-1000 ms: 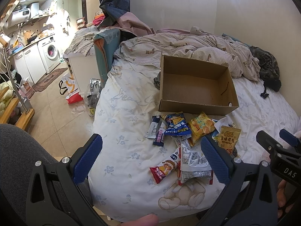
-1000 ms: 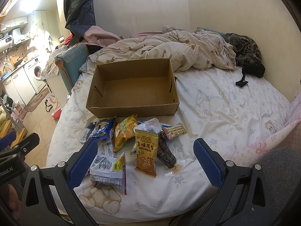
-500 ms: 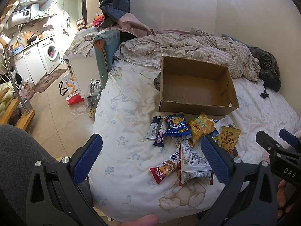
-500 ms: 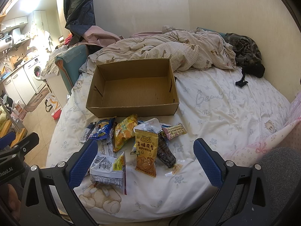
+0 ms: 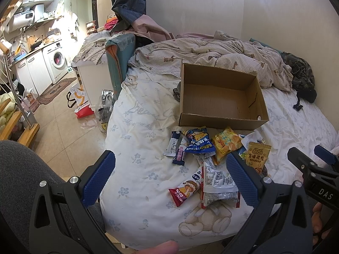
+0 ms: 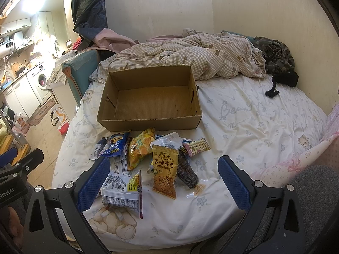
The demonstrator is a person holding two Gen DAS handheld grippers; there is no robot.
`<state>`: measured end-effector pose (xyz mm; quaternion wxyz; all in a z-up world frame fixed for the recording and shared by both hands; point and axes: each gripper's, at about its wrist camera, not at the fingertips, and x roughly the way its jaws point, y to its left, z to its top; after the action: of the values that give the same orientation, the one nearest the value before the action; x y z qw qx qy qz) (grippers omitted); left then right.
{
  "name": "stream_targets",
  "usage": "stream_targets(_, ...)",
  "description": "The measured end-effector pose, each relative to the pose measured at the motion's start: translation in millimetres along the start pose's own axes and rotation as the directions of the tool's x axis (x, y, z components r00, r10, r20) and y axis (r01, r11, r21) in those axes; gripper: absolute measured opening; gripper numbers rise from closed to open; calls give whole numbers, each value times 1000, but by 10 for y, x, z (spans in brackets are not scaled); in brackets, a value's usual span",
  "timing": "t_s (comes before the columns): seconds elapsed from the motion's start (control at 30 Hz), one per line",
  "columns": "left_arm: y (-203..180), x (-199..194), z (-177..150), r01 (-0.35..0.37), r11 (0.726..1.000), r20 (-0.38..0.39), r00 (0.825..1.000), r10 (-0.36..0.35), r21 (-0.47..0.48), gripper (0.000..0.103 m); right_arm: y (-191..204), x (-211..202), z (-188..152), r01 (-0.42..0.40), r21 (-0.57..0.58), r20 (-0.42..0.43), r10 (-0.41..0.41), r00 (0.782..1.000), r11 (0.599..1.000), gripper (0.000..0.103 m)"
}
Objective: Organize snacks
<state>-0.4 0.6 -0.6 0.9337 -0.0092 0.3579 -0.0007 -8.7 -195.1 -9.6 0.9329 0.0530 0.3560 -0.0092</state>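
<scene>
Cardboard box (image 6: pixel 149 97), empty, on bed (image 6: pixel 243 114); snack packets (image 6: pixel 148 158) heaped just before its near wall; peanut packet (image 6: pixel 165 169) lengthwise toward box, nearest right tool (image 6: pixel 162 182); left tool (image 5: pixel 169 177) and right both spread apart, holding nothing.

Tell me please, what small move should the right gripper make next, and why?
Probably lower the right gripper onto the yellow peanut packet and close. Both grippers are open and hold nothing, the cardboard box is empty, and this packet lies on top of the pile, between the right fingers.
</scene>
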Motion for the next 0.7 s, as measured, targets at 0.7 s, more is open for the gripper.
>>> stream_targets(0.7,196,76,167,-31,999,-61,998,29,-35,103,-197,525,-64,-201,210,-289,257,922,957,103)
